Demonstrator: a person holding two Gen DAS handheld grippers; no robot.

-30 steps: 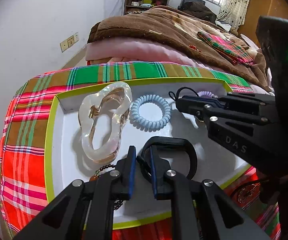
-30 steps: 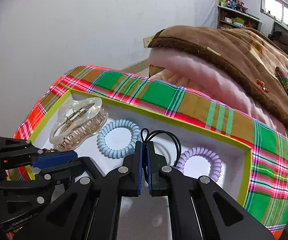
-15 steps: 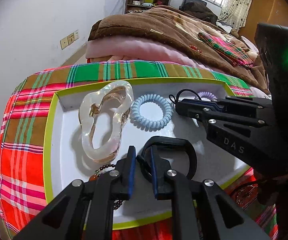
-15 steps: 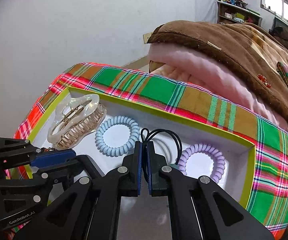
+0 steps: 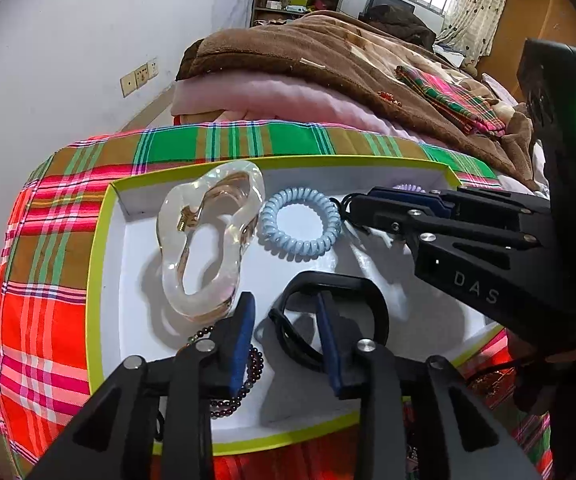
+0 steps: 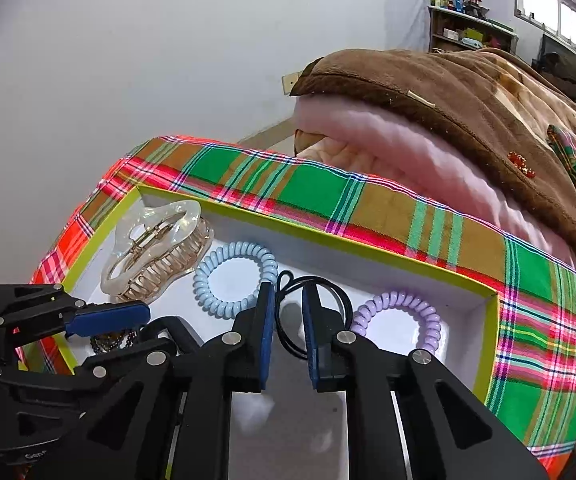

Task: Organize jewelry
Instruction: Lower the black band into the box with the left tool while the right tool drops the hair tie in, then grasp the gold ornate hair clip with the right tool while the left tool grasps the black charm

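A white tray with a lime rim (image 5: pixel 100 280) (image 6: pixel 367 246) lies on a plaid cloth. In it are a clear hair claw (image 5: pixel 204 240) (image 6: pixel 156 256), a light blue coil tie (image 5: pixel 299 220) (image 6: pixel 234 278), a purple coil tie (image 6: pixel 397 318), a thin black hair tie (image 6: pixel 313 316), a black band (image 5: pixel 335 312) and a dark bead bracelet (image 5: pixel 244 376). My left gripper (image 5: pixel 286 320) is open over the black band's left end. My right gripper (image 6: pixel 288 316) is open, its pads either side of the thin black tie, which lies on the tray floor.
The plaid cloth (image 5: pixel 44 280) covers a cushion at the bed's end. A pink quilt (image 6: pixel 407 160) and a brown blanket (image 5: pixel 327 60) are piled behind the tray. A white wall (image 5: pixel 48 60) stands at the left. The right gripper's body (image 5: pixel 487 248) crosses the tray's right side.
Both grippers have opened. The right one has let go of the thin black hair tie, which now lies in the tray. The left one has widened over the black band.
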